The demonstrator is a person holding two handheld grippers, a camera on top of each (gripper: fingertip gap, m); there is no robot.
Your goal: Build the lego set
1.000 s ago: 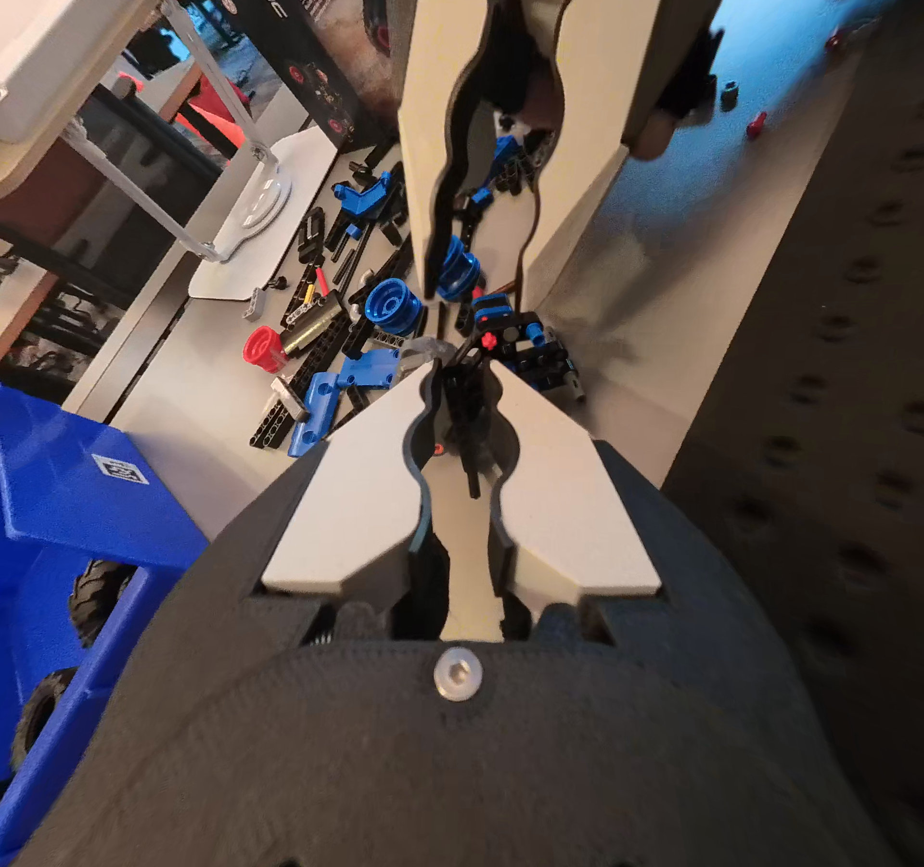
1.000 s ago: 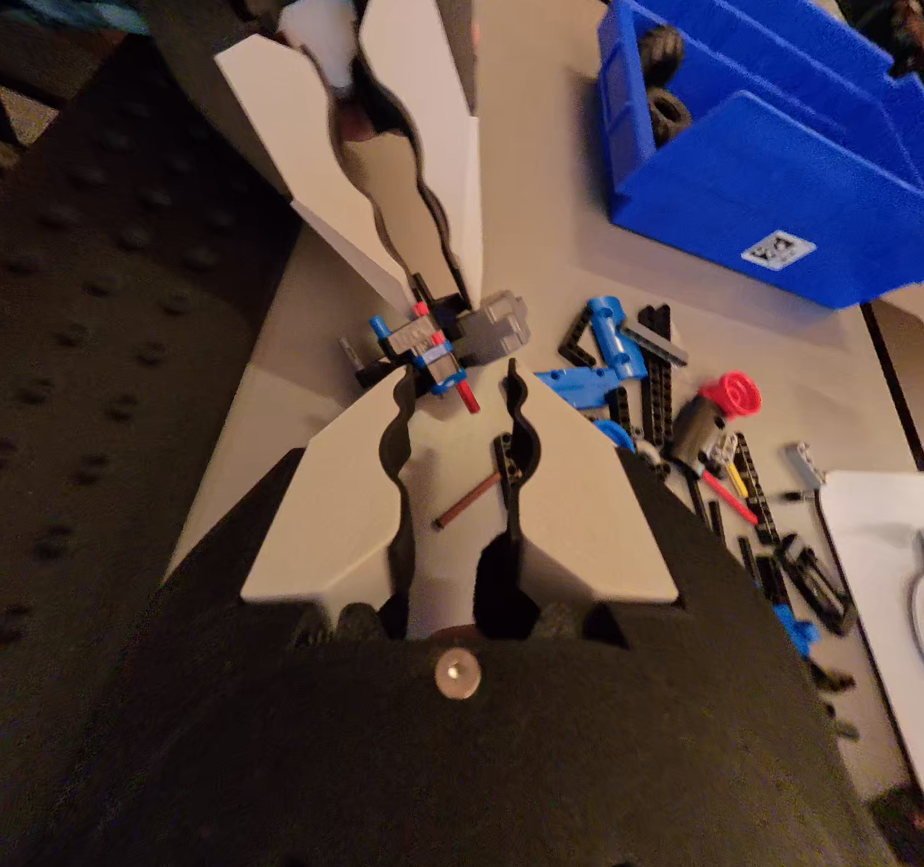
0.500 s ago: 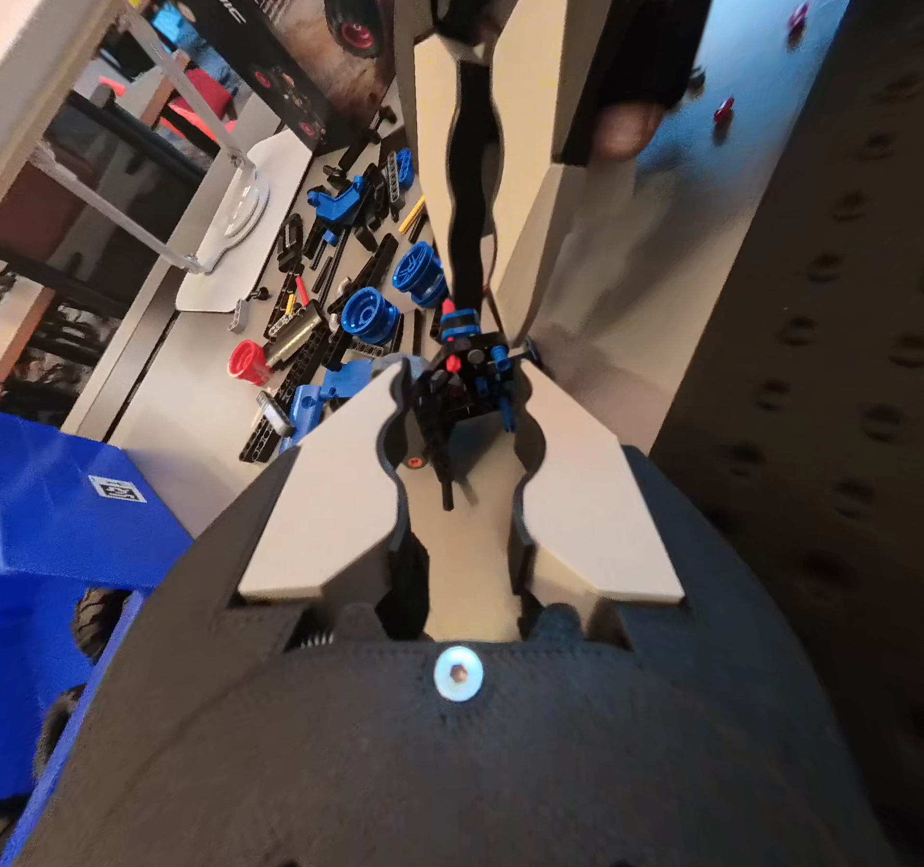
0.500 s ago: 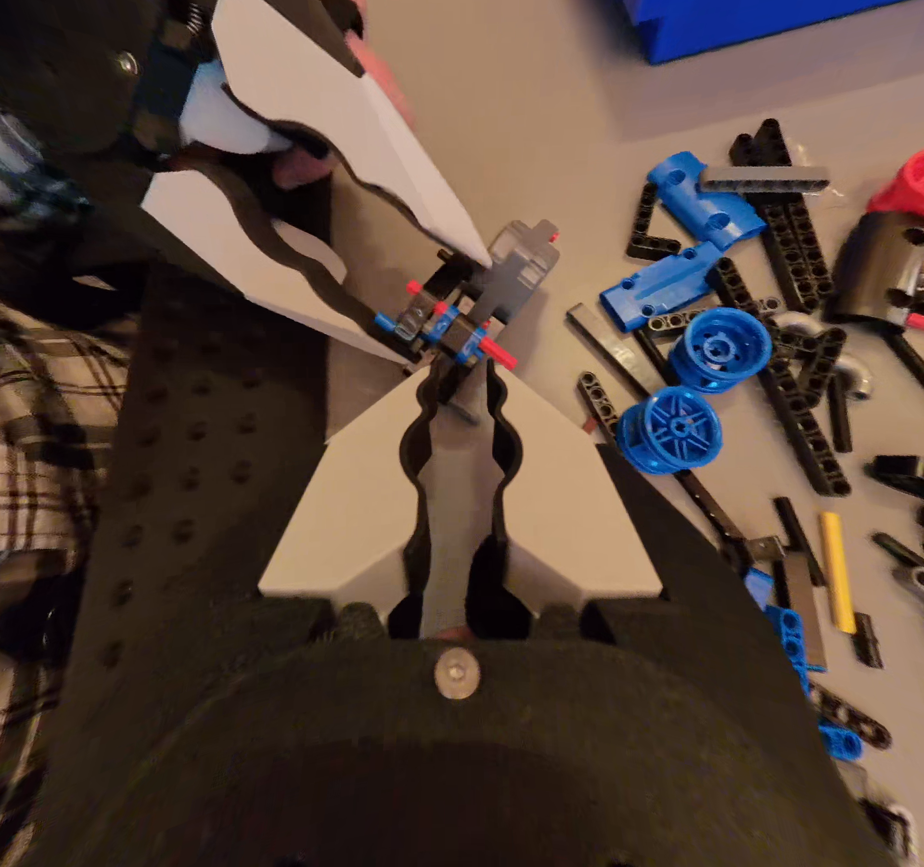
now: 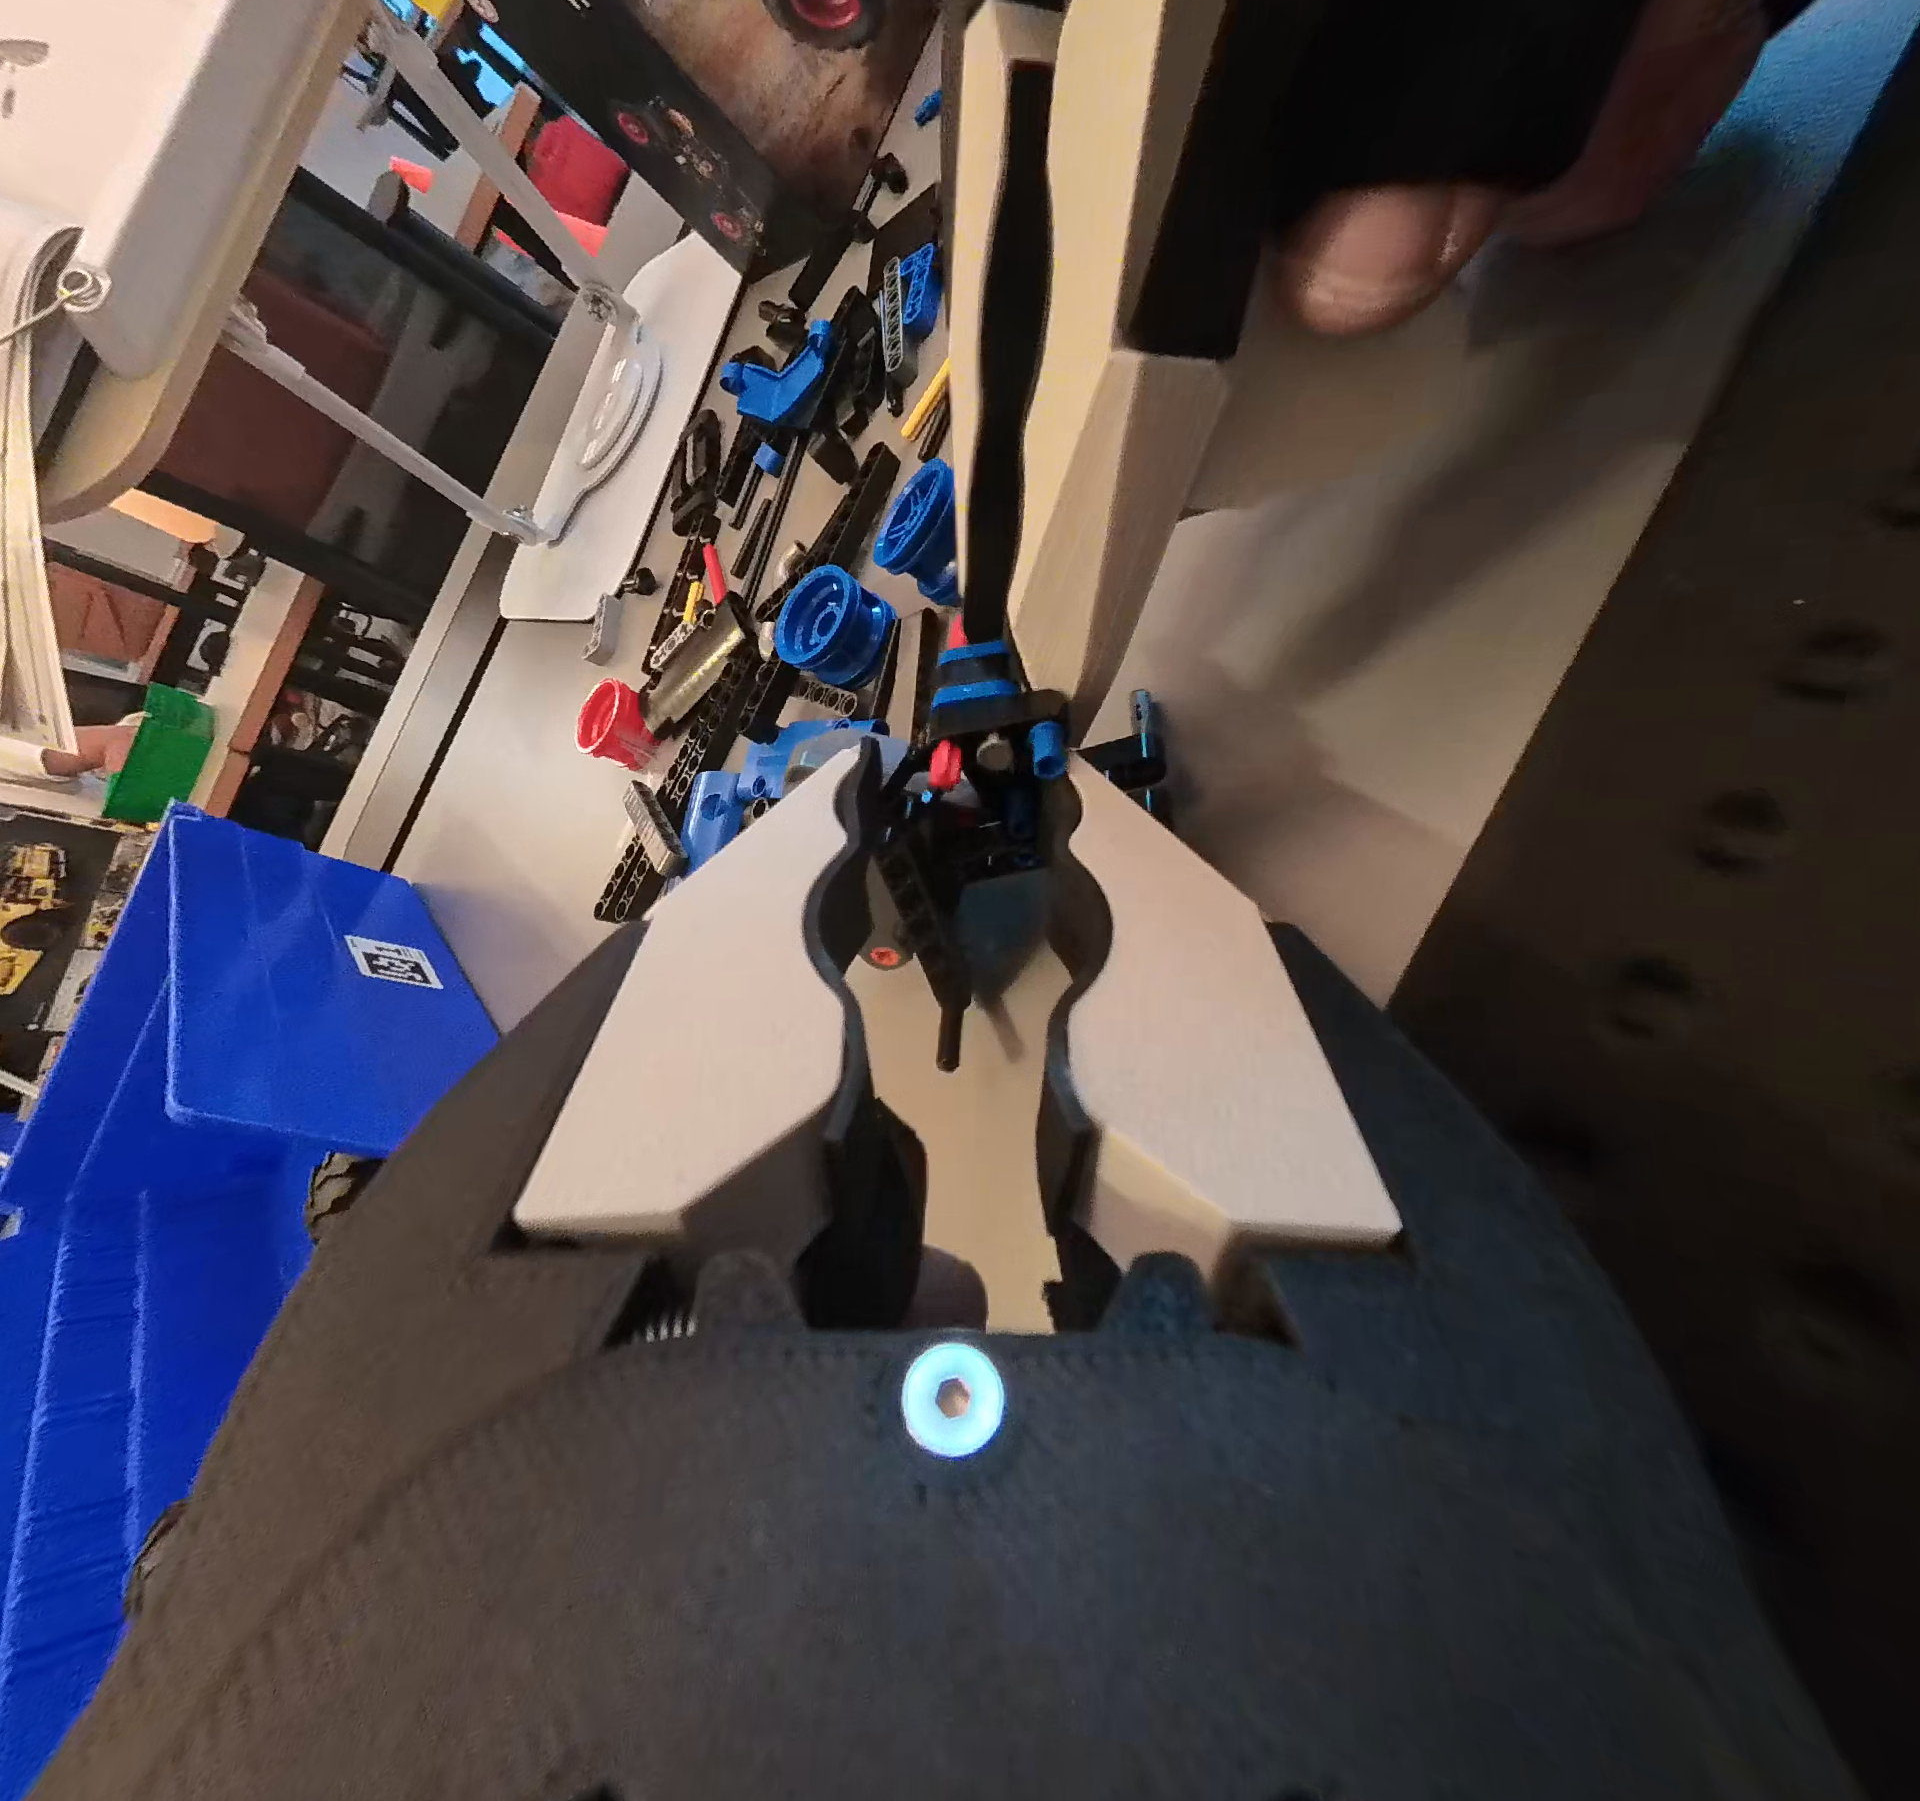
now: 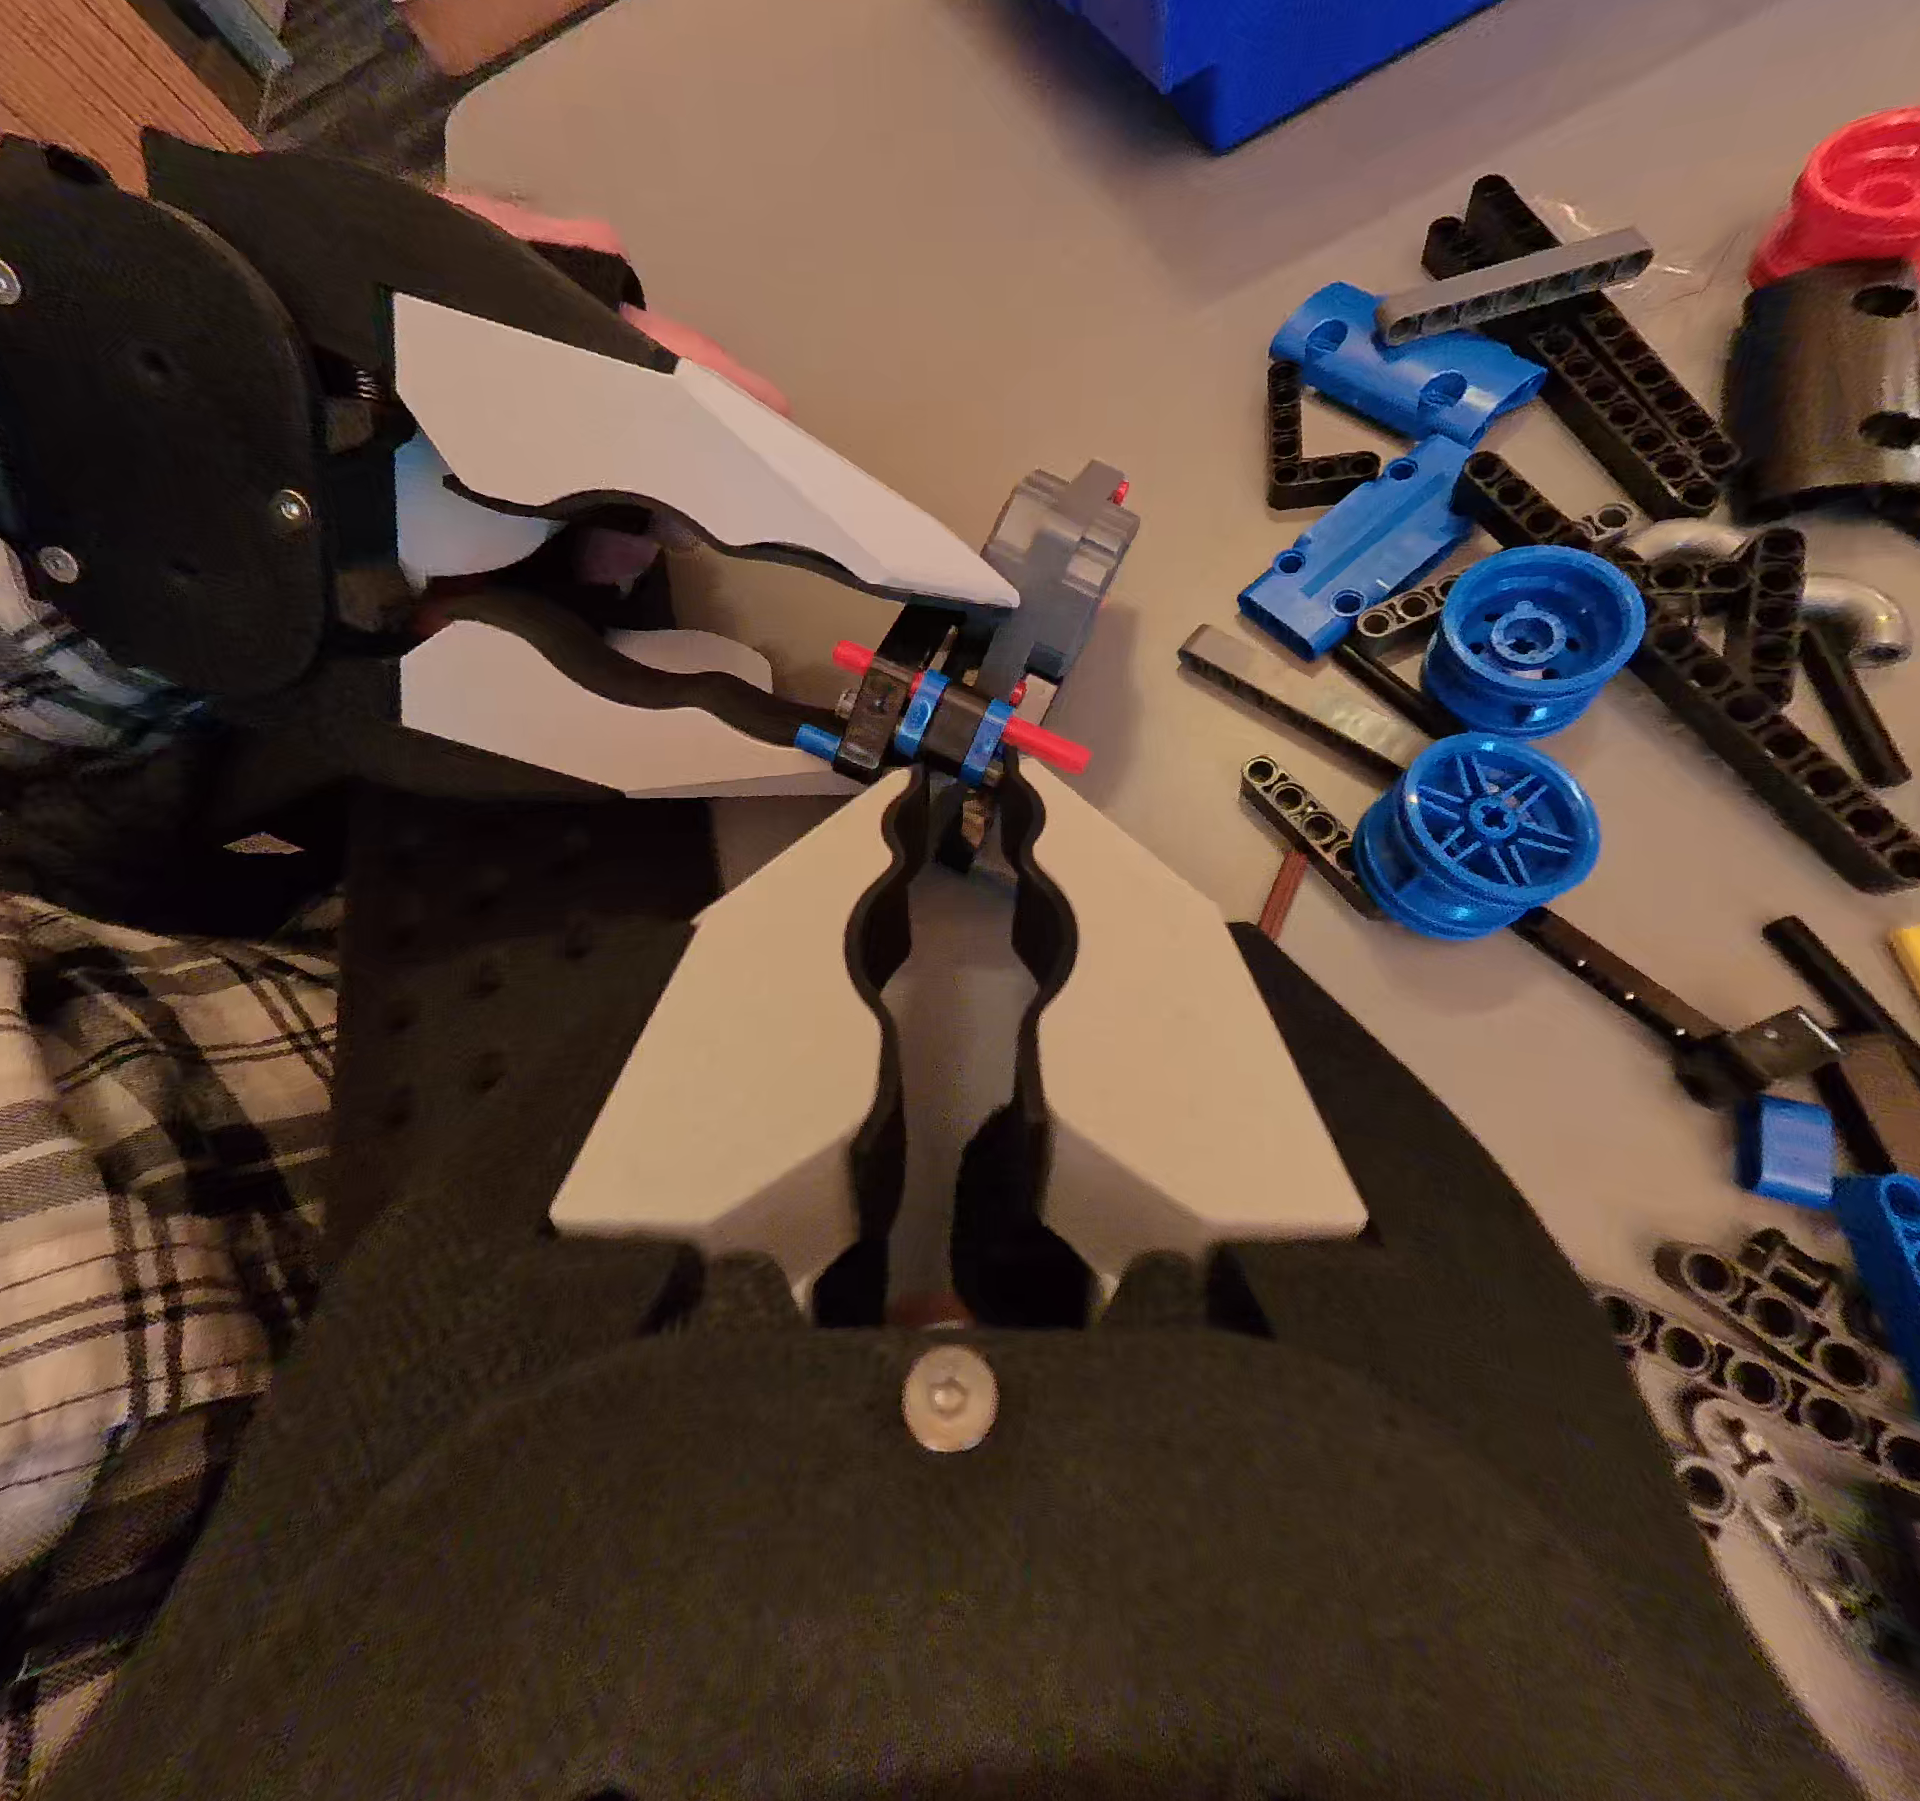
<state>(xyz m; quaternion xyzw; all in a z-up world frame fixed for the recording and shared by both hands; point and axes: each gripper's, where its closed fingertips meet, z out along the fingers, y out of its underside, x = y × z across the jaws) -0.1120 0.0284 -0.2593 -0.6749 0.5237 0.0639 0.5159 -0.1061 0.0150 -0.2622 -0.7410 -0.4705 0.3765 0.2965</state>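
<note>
Left gripper (image 5: pixel 961 795): clamped on the small black, blue and red lego assembly (image 6: pixel 935 702), just above the table (image 6: pixel 883 193) near its edge.
Right gripper (image 6: pixel 961 795): closed on a black piece (image 6: pixel 961 832) touching the assembly's underside.
Handling: light, rigid; pins probably pop loose under twisting, so grip the black beams, not the red axle (image 6: pixel 1049 743).
Grey block (image 6: pixel 1060 556): joined behind.
Hidden: the contact point between the fingers.
Beside: blue wheels (image 6: pixel 1475 832), loose beams.

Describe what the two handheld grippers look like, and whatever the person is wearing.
Both the left gripper and right gripper have rough matte black bodies, pale grey wedge fingers lined with wavy black pads, and a silver hex screw. A plaid sleeve shows.
</note>
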